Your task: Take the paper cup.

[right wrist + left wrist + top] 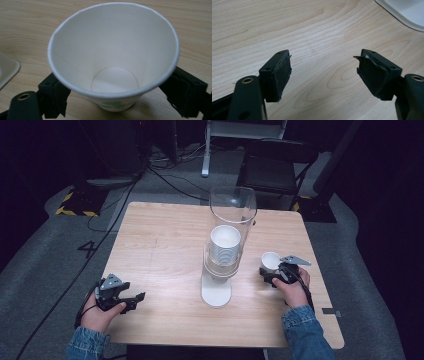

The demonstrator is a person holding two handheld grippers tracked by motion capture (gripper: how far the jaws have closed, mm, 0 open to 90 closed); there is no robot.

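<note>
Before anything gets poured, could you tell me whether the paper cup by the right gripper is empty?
Empty: the right gripper view looks straight into the paper cup, and its white bottom is bare and dry.

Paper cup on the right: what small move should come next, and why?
Probably draw the right hand-held gripper back from the paper cup. The cup stands upright on the table, and the jaws flank it, seemingly off its wall, so it looks released.

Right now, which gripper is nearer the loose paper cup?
Right. The right gripper has its fingers on either side of the cup; the left gripper sits across the table, beyond the dispenser.
</note>
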